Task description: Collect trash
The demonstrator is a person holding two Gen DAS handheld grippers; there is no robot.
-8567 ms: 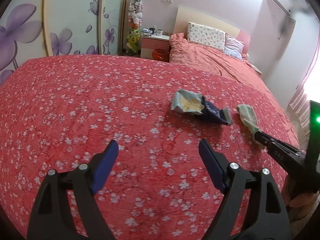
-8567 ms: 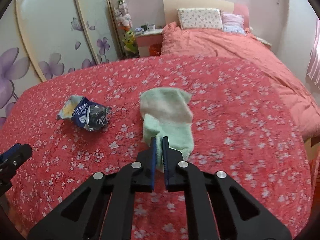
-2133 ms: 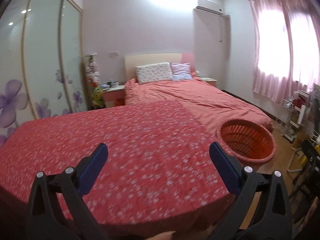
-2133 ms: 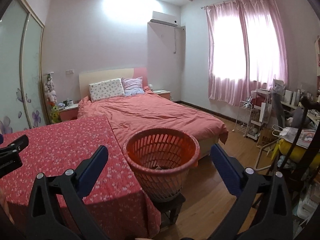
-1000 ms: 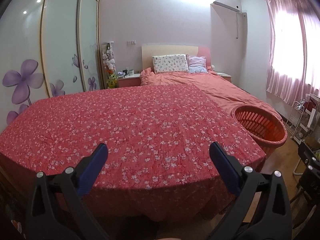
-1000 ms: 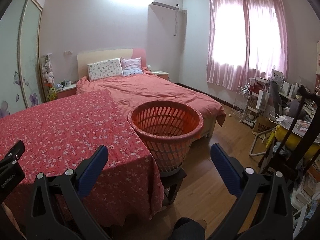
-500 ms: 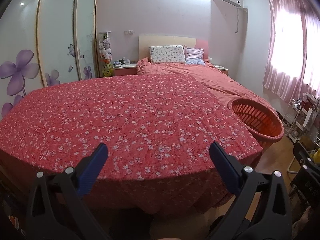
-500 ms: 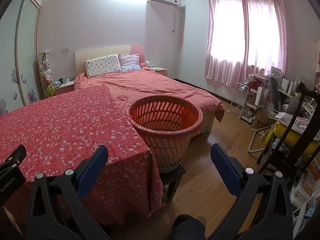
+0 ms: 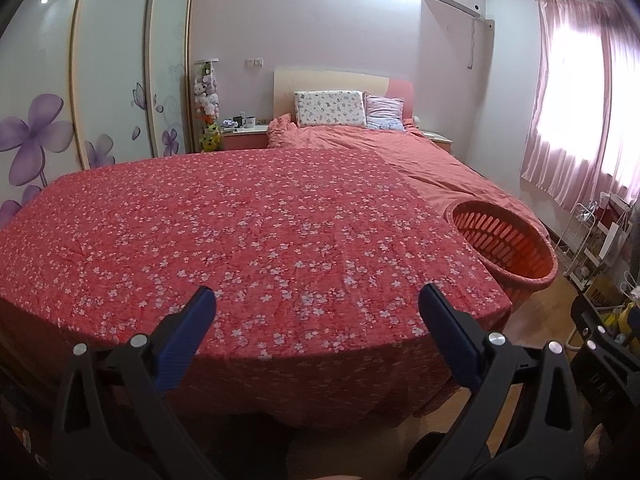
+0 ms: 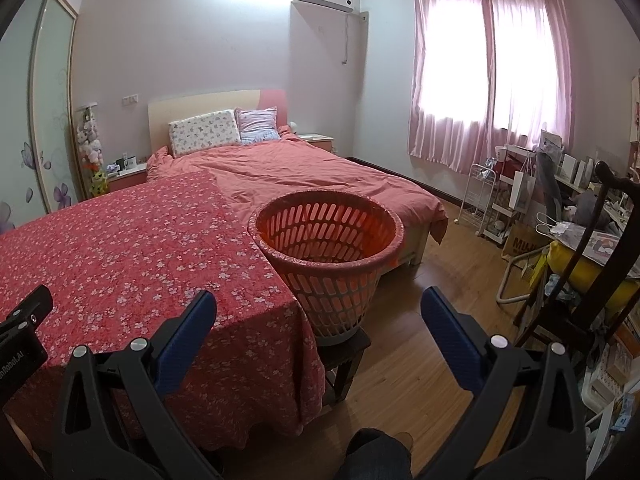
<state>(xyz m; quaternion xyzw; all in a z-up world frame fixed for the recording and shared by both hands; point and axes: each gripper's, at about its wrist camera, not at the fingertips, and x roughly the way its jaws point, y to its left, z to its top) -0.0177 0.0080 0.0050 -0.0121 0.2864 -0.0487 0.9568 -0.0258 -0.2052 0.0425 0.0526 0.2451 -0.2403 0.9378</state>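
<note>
Orange basket stands on a stool only rightward; both hand-held grippers spread, holding nothing.

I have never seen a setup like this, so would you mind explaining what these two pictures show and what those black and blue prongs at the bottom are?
There is no robot here: a person holds a two-finger claw in each hand, each with a fisheye camera looking along its fingers. One picture is from the left claw, the other from the right claw. The blue-tipped prongs are the fingers; both claws are open and hold nothing. In front lies a red floral cloth over a flat surface, with nothing visible on it. An orange slatted basket stands on a dark stool at its right edge. Behind is a bed with two pillows.
</note>
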